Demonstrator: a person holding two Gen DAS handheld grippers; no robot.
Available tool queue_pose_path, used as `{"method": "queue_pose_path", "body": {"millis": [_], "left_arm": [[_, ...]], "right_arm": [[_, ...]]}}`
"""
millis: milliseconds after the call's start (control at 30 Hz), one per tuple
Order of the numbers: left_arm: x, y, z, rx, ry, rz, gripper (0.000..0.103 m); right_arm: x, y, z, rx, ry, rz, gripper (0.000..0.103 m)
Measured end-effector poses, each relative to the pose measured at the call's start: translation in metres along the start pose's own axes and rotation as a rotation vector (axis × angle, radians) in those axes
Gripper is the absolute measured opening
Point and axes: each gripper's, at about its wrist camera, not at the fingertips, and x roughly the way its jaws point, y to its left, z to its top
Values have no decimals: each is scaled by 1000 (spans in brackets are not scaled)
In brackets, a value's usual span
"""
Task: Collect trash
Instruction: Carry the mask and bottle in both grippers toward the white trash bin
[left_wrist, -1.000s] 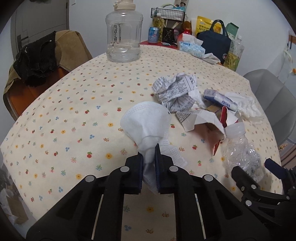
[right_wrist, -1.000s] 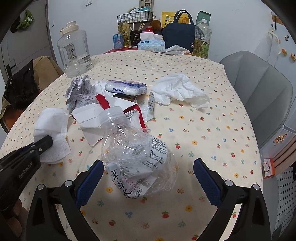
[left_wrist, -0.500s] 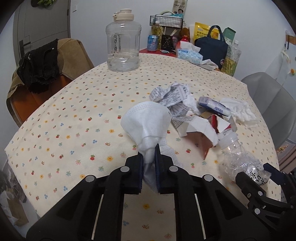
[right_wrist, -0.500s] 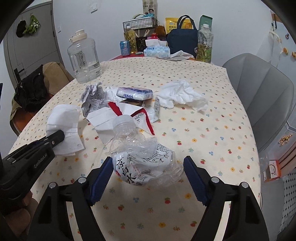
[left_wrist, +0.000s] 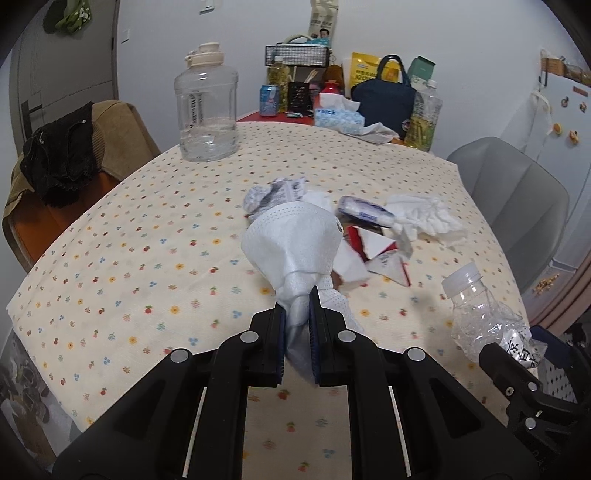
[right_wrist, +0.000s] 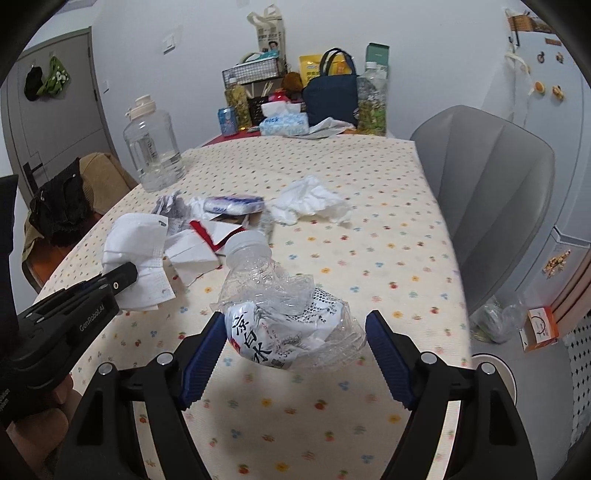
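Note:
My left gripper is shut on a white face mask, which hangs bunched above the flowered tablecloth. The right gripper holds a crushed clear plastic bottle between its blue pads, lifted off the cloth with its shadow below. In the left wrist view the same bottle shows at the right edge. On the table behind lie a crumpled receipt, a tissue pack, a torn red and white carton and a crumpled tissue.
A big water jug stands at the back left. A tissue box, a navy bag and bottles crowd the far edge. A grey chair is at the right, a brown chair with black clothes at the left.
The right jaws closed on the crushed bottle and lifted it off the table. Both grippers rose and drew back from the trash pile, the mask coming along in the left one.

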Motion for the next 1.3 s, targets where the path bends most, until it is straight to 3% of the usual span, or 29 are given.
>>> {"method": "queue_pose_path", "body": {"millis": [533, 1300], "left_arm": [[-7, -105, 8, 158, -11, -152, 11], [-7, -286, -11, 407, 27, -331, 11]], "right_arm": [[-47, -88, 1, 134, -89, -135, 76], [-80, -239, -38, 384, -117, -322, 76]]}}
